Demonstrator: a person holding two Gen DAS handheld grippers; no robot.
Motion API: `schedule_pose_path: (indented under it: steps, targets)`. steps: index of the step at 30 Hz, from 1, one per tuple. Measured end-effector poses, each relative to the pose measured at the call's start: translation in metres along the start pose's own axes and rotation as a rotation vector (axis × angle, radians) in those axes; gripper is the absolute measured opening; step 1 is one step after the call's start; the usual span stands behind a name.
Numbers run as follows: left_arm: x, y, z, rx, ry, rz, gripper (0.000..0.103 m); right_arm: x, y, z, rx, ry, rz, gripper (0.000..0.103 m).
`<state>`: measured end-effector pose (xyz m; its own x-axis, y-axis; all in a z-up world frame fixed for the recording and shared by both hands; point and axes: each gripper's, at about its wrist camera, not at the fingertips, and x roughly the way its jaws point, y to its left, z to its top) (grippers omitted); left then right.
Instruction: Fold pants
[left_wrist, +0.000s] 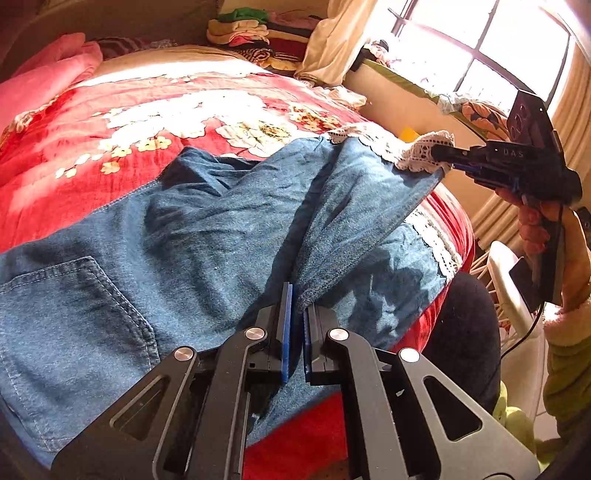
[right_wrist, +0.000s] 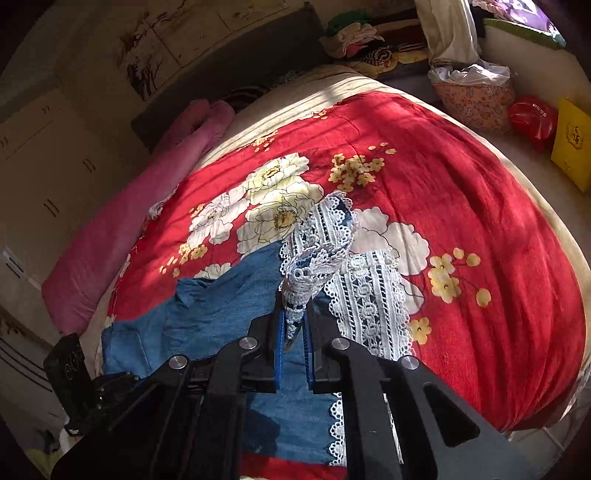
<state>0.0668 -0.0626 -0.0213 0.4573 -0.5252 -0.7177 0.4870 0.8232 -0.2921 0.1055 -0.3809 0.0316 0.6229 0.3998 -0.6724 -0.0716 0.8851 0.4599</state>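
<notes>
- Your left gripper (left_wrist: 295, 314) is clamped tight on a denim fold of the pants (left_wrist: 184, 236), which lie across the red floral bedspread (left_wrist: 74, 177).
- Your right gripper (right_wrist: 293, 325) is pinched onto the white lace hem (right_wrist: 317, 251), lifting that leg end off the bed.

Both wrist views look steeply down, close over the pants (left_wrist: 207, 229) on the red bedspread (right_wrist: 461, 206) they share.

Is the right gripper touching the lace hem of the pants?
Touching: the right wrist view shows the right gripper shut on the lace hem, bunched between its pads.
</notes>
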Motion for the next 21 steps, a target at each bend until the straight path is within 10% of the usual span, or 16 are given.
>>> schedule_pose_path:
  steps: [21]
  targets:
    - [0.024,-0.032,-0.029,0.146,0.077,0.046,0.002,-0.006,-0.056,-0.096,0.131,0.080,-0.024,0.008]
